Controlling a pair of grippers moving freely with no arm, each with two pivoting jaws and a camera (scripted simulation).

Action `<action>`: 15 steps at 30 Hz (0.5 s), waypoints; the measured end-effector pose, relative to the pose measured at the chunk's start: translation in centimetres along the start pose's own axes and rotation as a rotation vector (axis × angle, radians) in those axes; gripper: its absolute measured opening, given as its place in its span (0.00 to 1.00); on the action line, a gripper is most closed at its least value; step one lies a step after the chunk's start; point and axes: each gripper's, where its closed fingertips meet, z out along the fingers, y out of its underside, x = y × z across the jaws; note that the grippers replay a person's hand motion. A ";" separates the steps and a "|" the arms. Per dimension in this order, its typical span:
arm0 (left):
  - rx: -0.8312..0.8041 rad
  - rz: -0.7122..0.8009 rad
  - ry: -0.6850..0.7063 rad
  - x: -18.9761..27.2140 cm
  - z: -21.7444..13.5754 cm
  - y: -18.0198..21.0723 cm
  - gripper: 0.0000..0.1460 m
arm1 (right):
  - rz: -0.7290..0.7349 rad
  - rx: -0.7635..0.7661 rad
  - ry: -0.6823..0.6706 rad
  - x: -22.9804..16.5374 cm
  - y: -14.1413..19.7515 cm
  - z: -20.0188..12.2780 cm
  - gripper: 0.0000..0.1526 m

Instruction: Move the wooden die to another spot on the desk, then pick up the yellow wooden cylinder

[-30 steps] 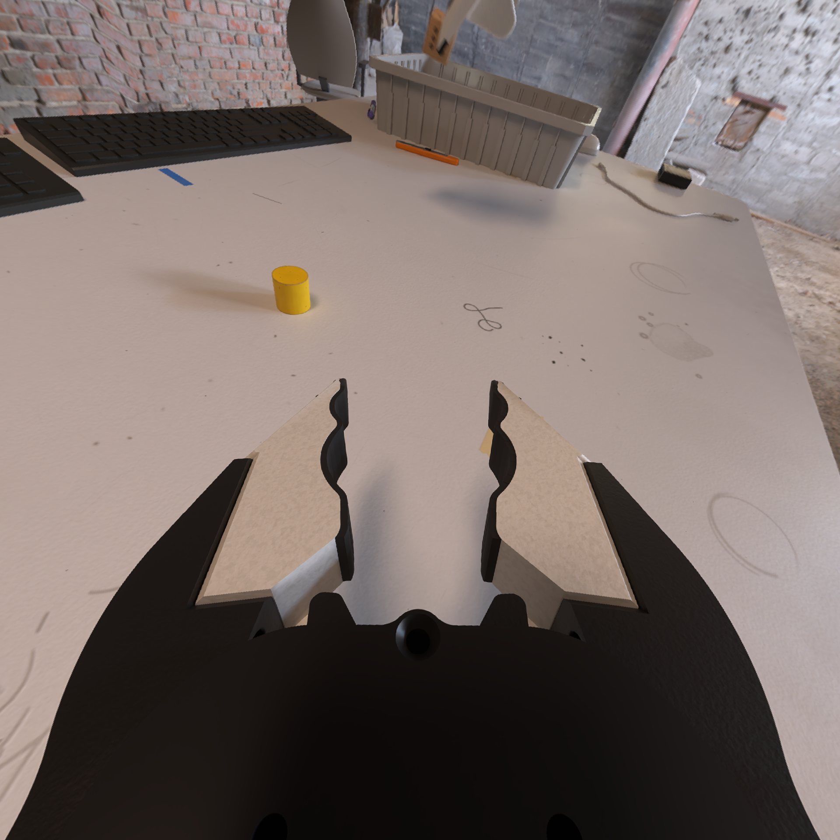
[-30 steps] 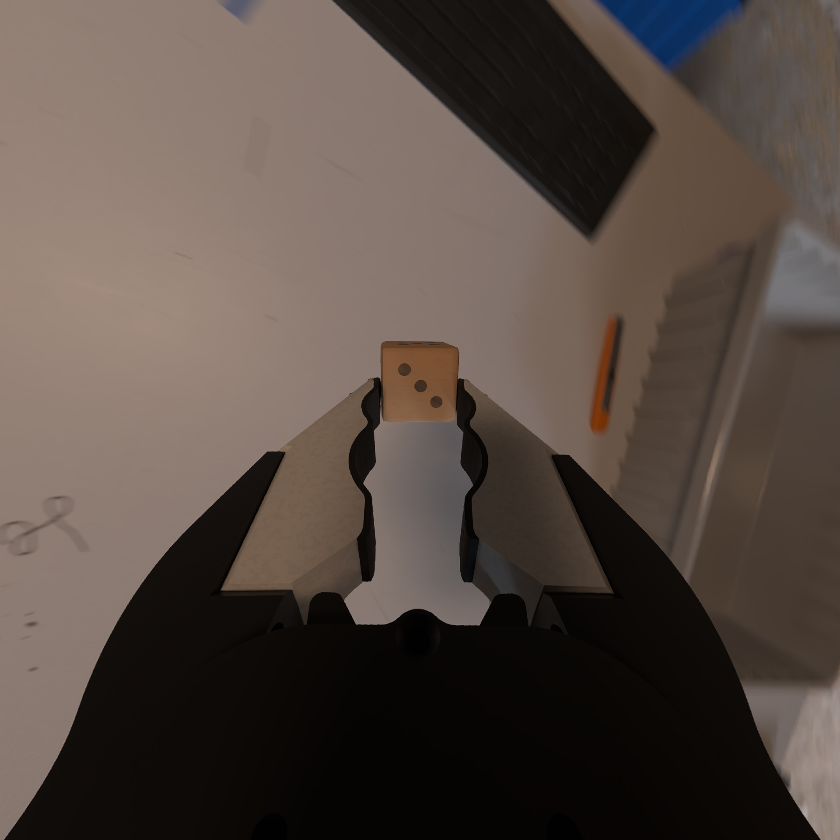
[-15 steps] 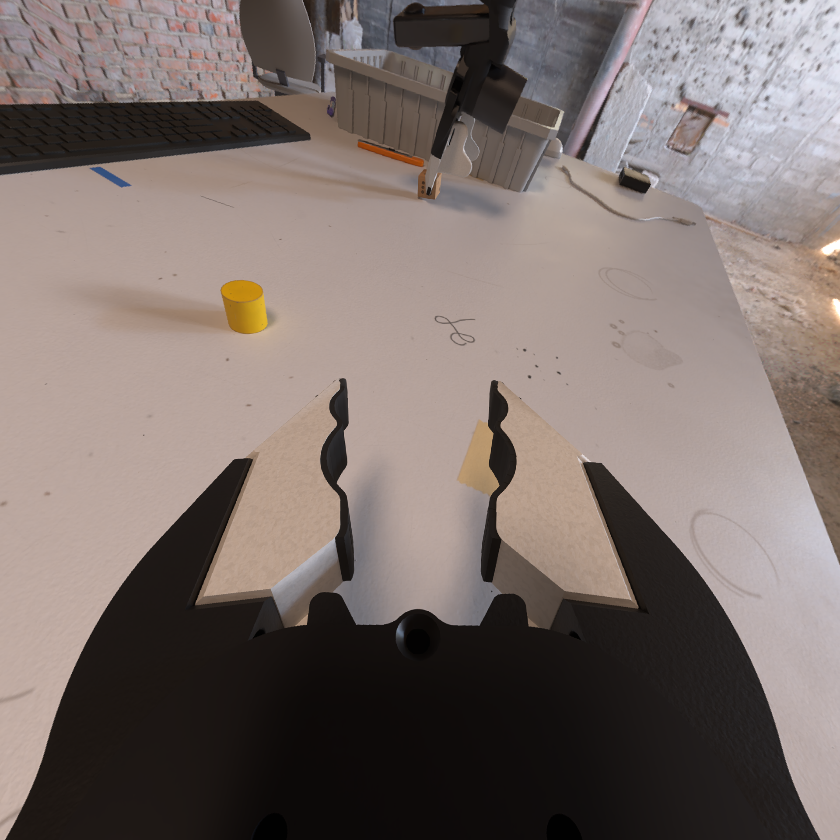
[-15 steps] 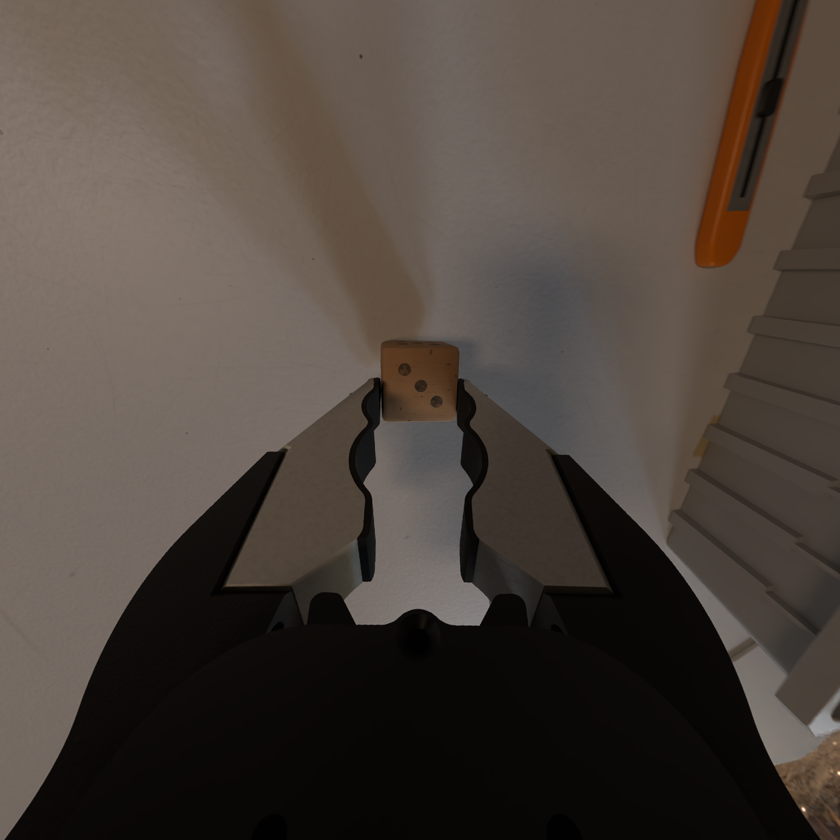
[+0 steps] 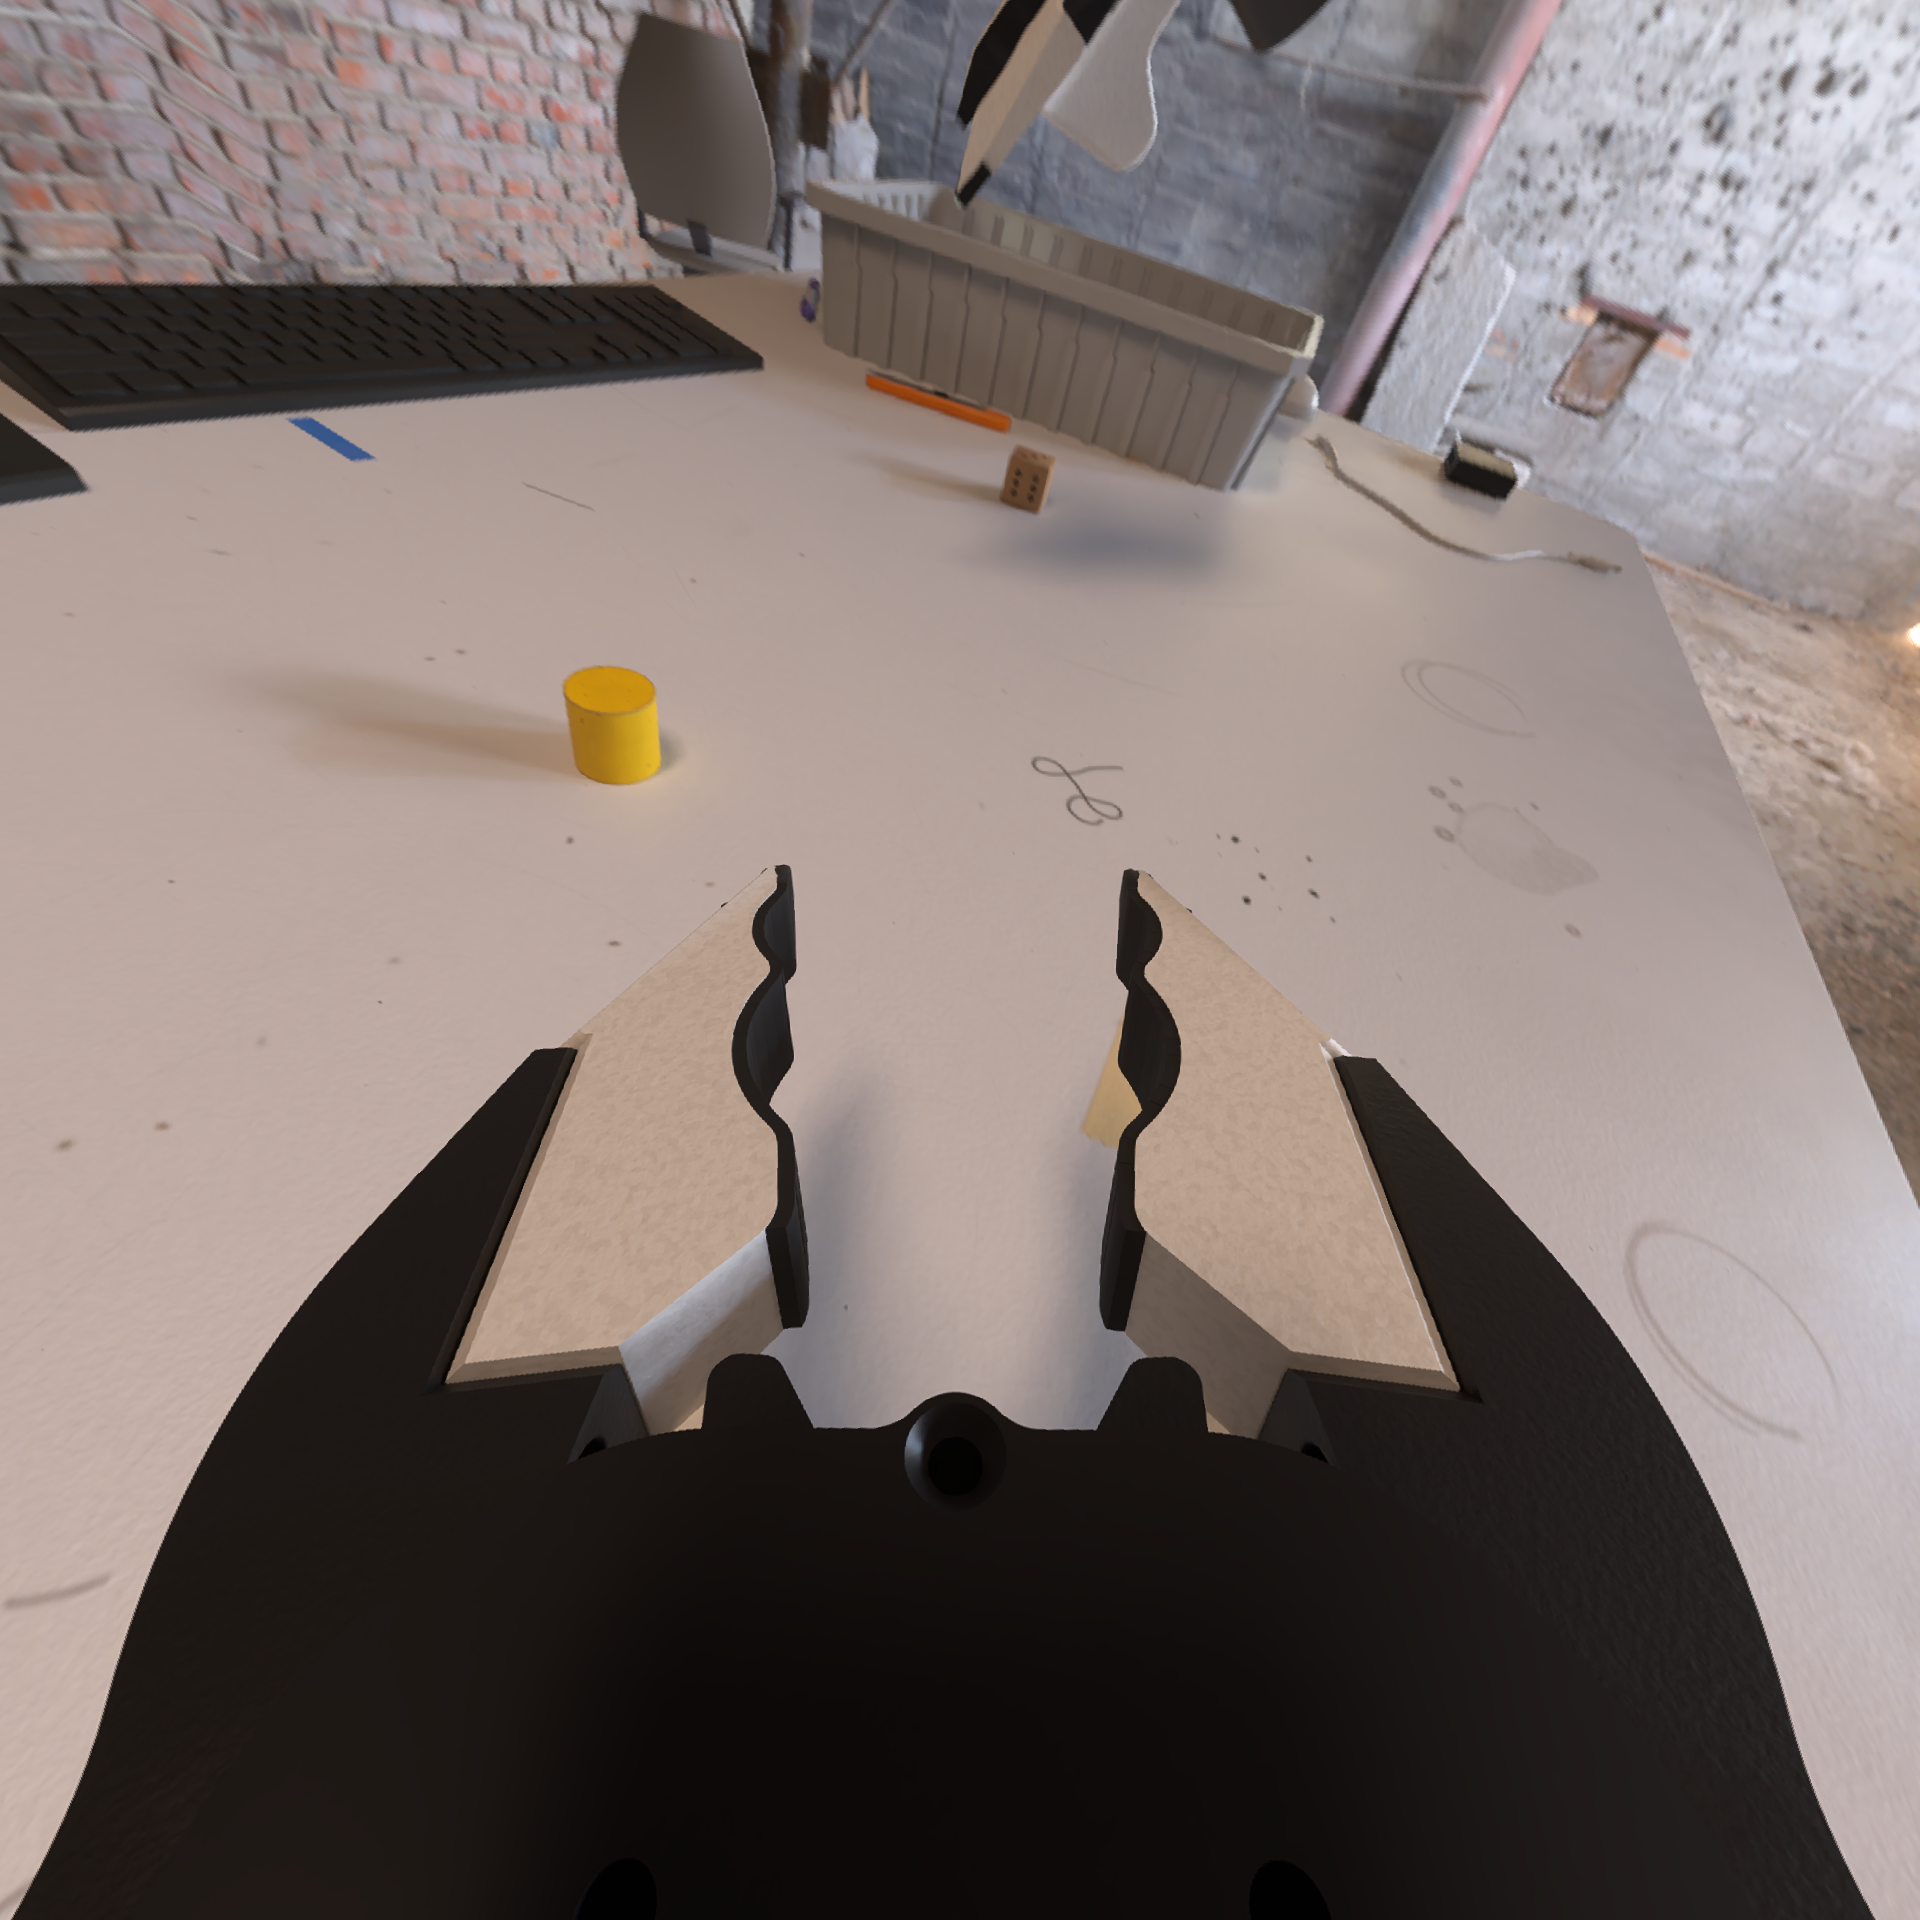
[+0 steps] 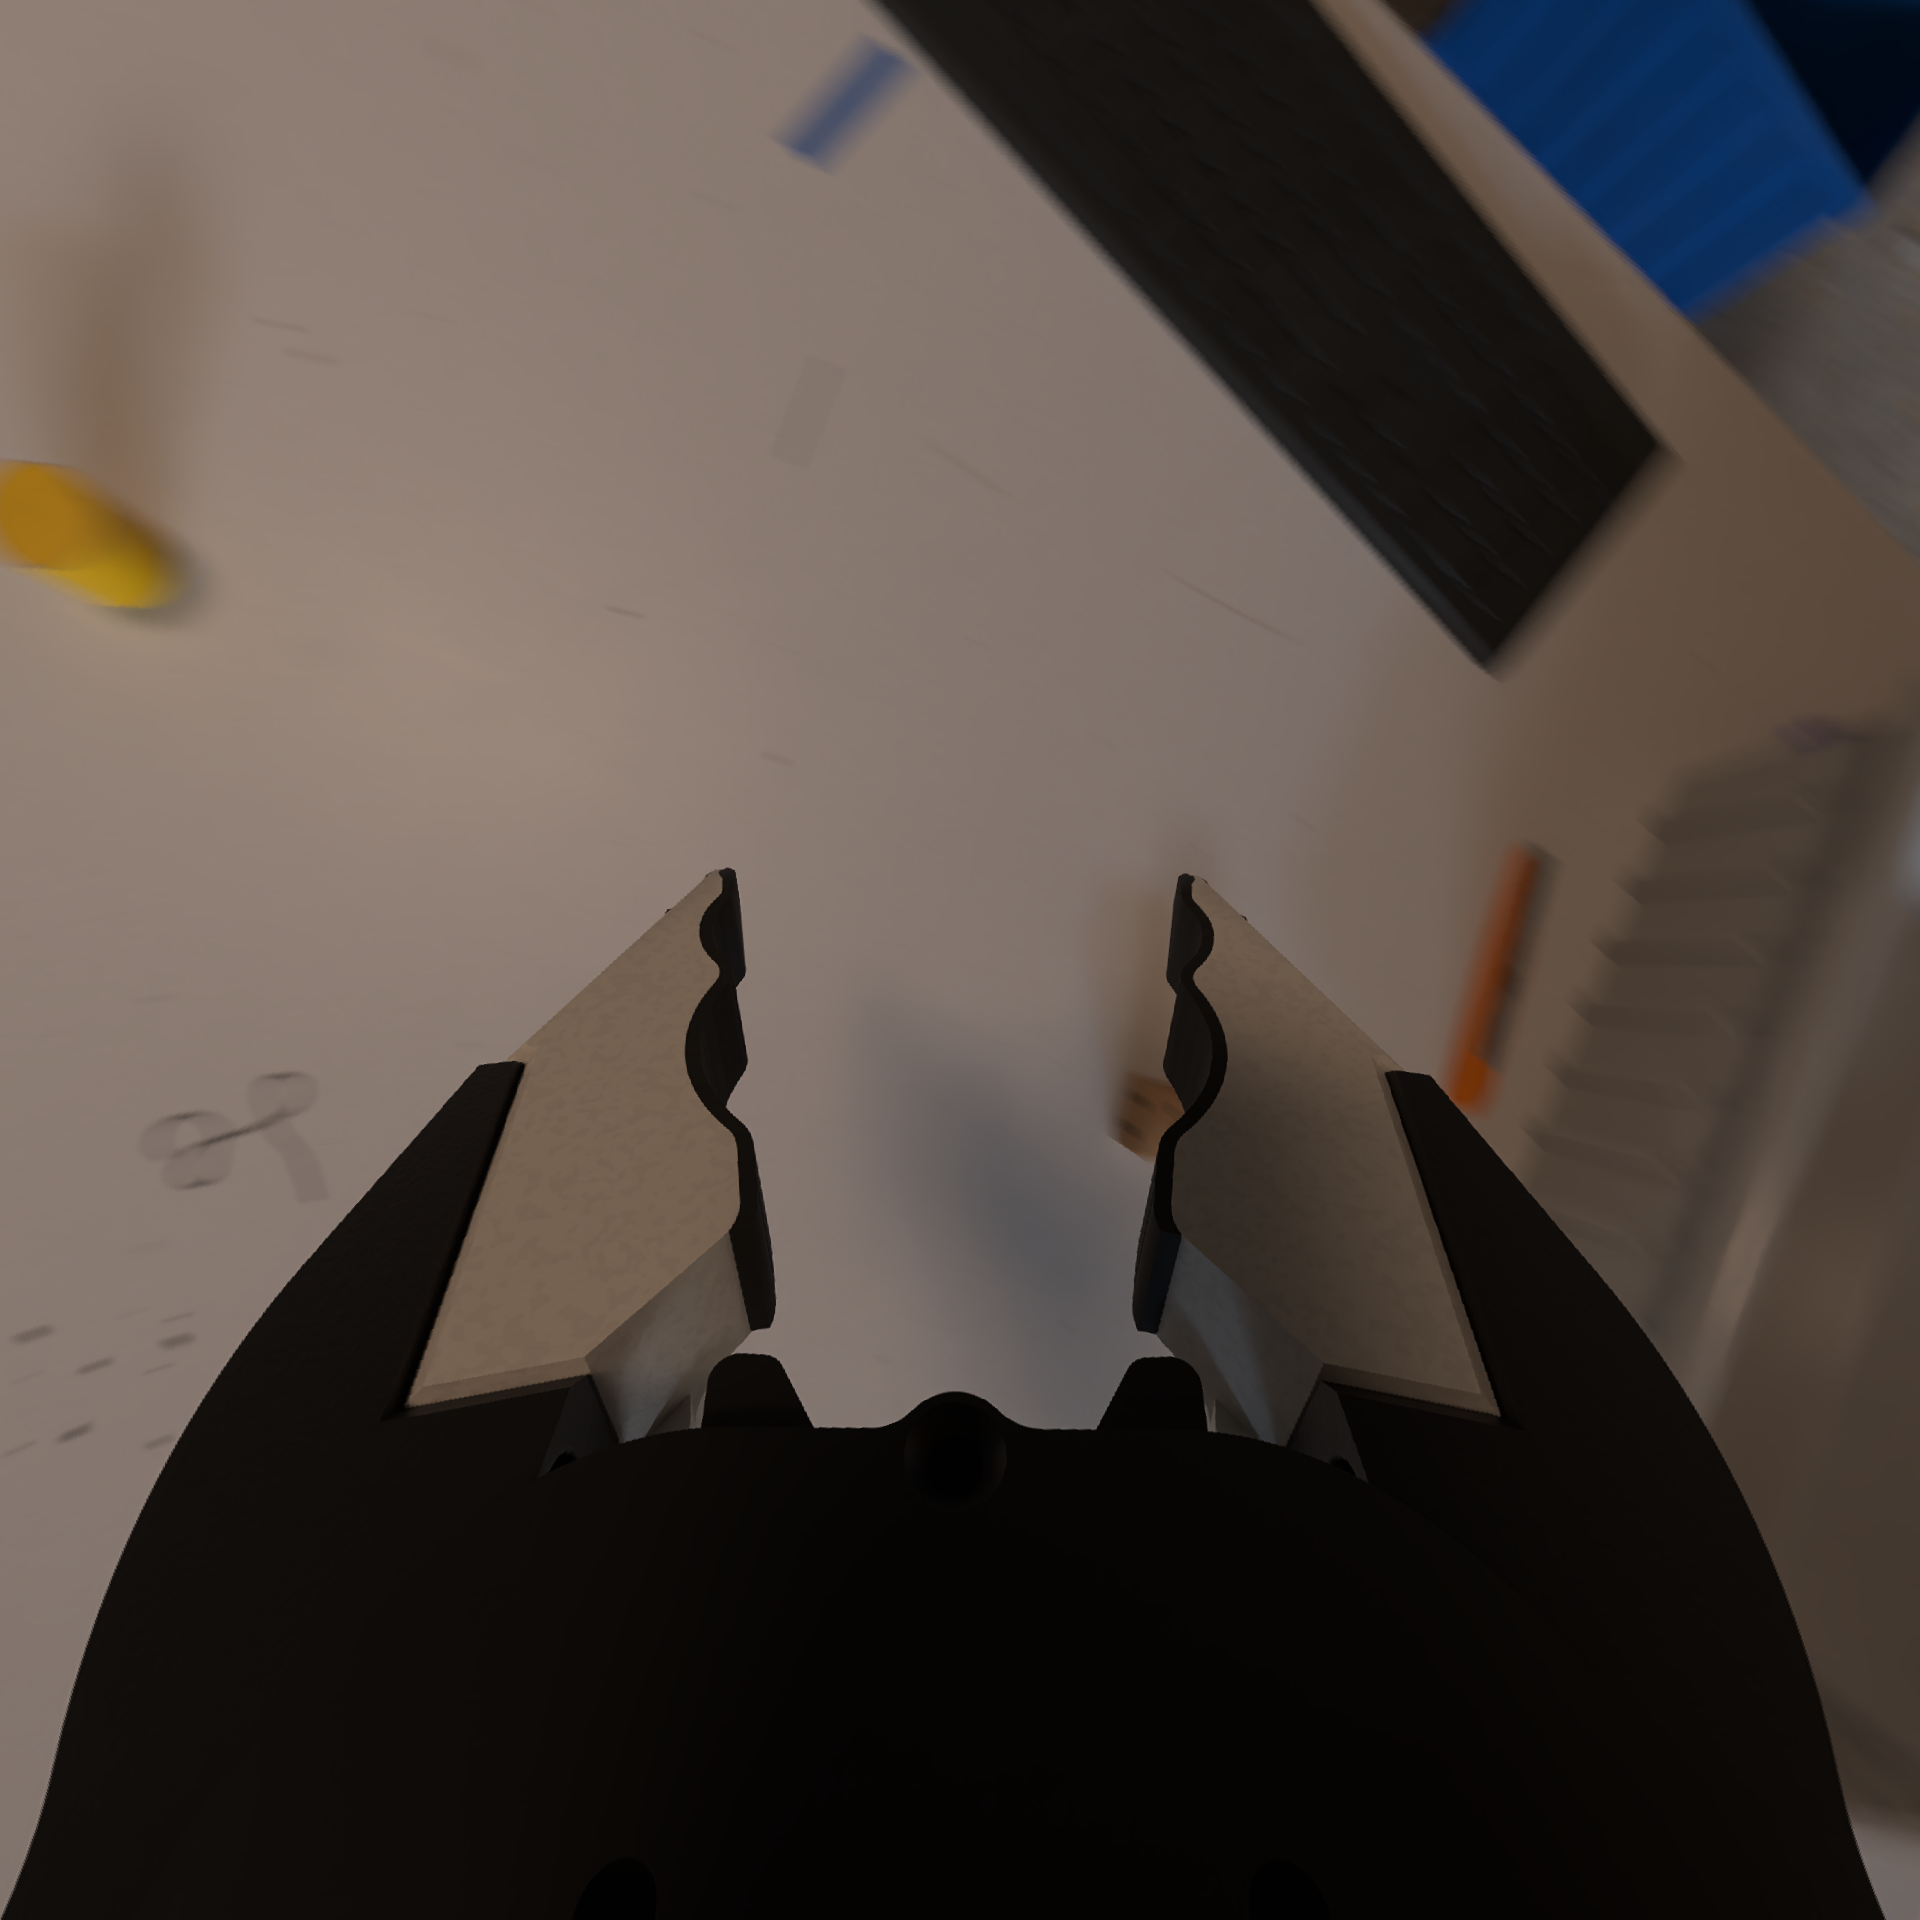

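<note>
The wooden die [image 5: 1027, 479] rests on the white desk [image 5: 935, 665] near the grey bin; in the right wrist view the die [image 6: 1143, 1117] peeks out beside my right finger, blurred. The yellow wooden cylinder [image 5: 612, 723] stands upright on the desk, ahead and left of my left gripper [image 5: 954, 883], which is open and empty. It also shows blurred at the left edge of the right wrist view [image 6: 78, 549]. My right gripper [image 6: 954, 883] is open and empty, high above the desk; it shows at the top of the left wrist view [image 5: 1049, 94].
A grey ribbed bin [image 5: 1049, 312] stands at the back with an orange utility knife [image 5: 935, 400] in front of it. A black keyboard [image 5: 353, 338] lies back left, blue tape [image 5: 330, 437] near it. A cable [image 5: 1444, 525] runs at back right. The desk edge drops off on the right.
My right gripper has opened and let go of the die, which now sits on the desk near the bin, and the gripper has risen away. The left gripper has shifted only slightly.
</note>
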 end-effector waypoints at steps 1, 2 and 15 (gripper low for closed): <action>0.016 -0.006 -0.011 -0.2 0.0 -0.2 0.43 | -0.037 0.019 -0.073 -2.9 -1.2 0.3 0.55; 0.031 -0.010 -0.023 -0.4 0.0 -0.4 0.43 | -0.072 0.035 -0.135 -5.8 -2.2 0.8 0.55; 0.089 0.041 -0.270 -3.4 -3.5 -1.8 0.42 | -0.273 -0.113 -0.229 -25.7 -3.9 13.4 0.54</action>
